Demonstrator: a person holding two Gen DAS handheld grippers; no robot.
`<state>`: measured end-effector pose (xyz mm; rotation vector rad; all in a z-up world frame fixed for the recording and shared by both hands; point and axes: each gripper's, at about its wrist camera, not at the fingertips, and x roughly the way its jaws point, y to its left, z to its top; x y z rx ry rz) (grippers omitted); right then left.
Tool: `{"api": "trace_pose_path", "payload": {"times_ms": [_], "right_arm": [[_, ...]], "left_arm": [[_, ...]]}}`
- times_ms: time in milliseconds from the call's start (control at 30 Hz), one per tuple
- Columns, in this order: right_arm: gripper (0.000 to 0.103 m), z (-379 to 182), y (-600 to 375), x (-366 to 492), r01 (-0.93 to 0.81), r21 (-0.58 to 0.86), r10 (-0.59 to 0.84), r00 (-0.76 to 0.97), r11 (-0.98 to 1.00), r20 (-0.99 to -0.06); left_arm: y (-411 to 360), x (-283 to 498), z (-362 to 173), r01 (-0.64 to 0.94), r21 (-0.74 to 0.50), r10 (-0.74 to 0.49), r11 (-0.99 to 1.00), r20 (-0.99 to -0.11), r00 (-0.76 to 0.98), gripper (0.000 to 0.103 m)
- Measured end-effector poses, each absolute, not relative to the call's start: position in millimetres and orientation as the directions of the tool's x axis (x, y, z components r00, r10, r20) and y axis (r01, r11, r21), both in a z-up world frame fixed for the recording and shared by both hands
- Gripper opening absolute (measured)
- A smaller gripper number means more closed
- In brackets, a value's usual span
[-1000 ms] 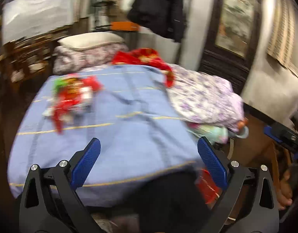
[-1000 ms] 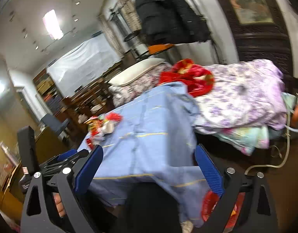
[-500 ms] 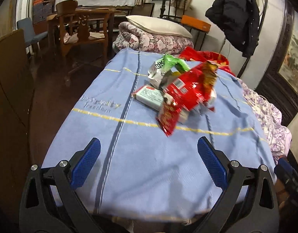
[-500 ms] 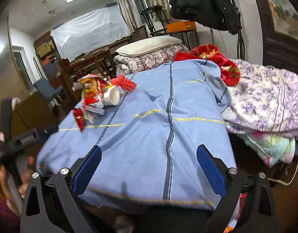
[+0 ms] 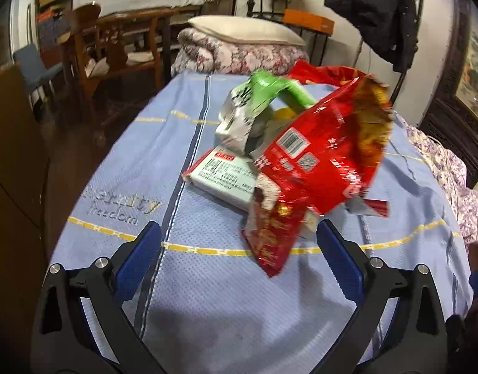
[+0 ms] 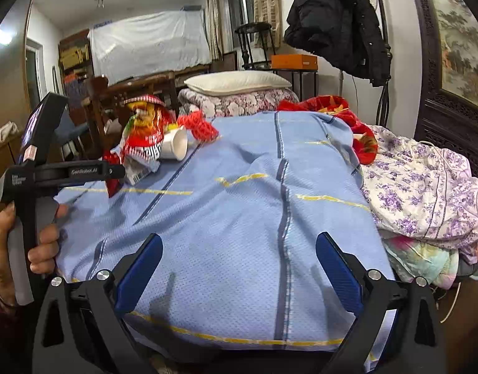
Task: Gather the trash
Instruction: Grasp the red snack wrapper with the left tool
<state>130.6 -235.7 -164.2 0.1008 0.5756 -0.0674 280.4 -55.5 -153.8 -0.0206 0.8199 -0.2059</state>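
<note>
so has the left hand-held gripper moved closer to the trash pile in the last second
Yes. The left hand-held gripper swung toward the pile and closed in: the red snack bag now looms just beyond its open jaws on the blue blanket.

Trash heaped on blue blanket, left side. Big red snack bag, crumpled, propped up over the rest, barcode showing. Green/silver wrapper behind it, creased. Flat pale packet w/ red edge underneath. White paper cup tipped on side, beside red mesh netting.
</note>
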Motion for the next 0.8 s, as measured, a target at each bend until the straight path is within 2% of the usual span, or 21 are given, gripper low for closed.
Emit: {"api": "trace_pose_path", "payload": {"times_ms": [67,133,267,333,500,700,800], "right_arm": [[0.097,-165.1,-235.3,132.5,0.084,0.095,-0.018,0.835,0.992,-0.550],[0.097,-166.0,-235.5,134.0,0.080,0.124,0.001,0.835,0.989,-0.550],[0.097,-166.2,-231.9,133.9,0.080,0.129,0.004,0.836,0.988,-0.549],[0.097,-166.0,-230.0,133.6,0.085,0.113,-0.010,0.836,0.990,-0.548],[0.097,-166.3,-230.8,134.5,0.101,0.099,-0.030,0.833,0.990,-0.552],[0.097,-165.5,-229.4,135.1,0.103,0.079,-0.042,0.828,0.992,-0.559],[0.097,-159.8,-223.5,133.3,0.079,0.075,-0.025,0.838,0.994,-0.545]], "left_arm": [[-51.3,283.8,-152.6,0.174,-0.136,-0.219,0.975,-0.717,0.662,0.090],[-48.8,287.6,-151.5,0.164,-0.136,-0.212,0.977,-0.716,0.666,0.081],[-50.7,285.0,-147.3,0.208,-0.165,-0.263,0.964,-0.702,0.662,0.030],[-48.9,273.6,-137.4,0.208,-0.135,-0.243,0.969,-0.683,0.689,0.030],[-23.0,245.7,-124.2,0.213,-0.177,-0.277,0.961,-0.639,0.717,0.030],[7.6,227.4,-147.9,0.158,-0.189,-0.246,0.969,-0.692,0.679,0.030],[17.4,223.4,-147.3,0.160,-0.243,-0.285,0.957,-0.670,0.685,0.030]]}}
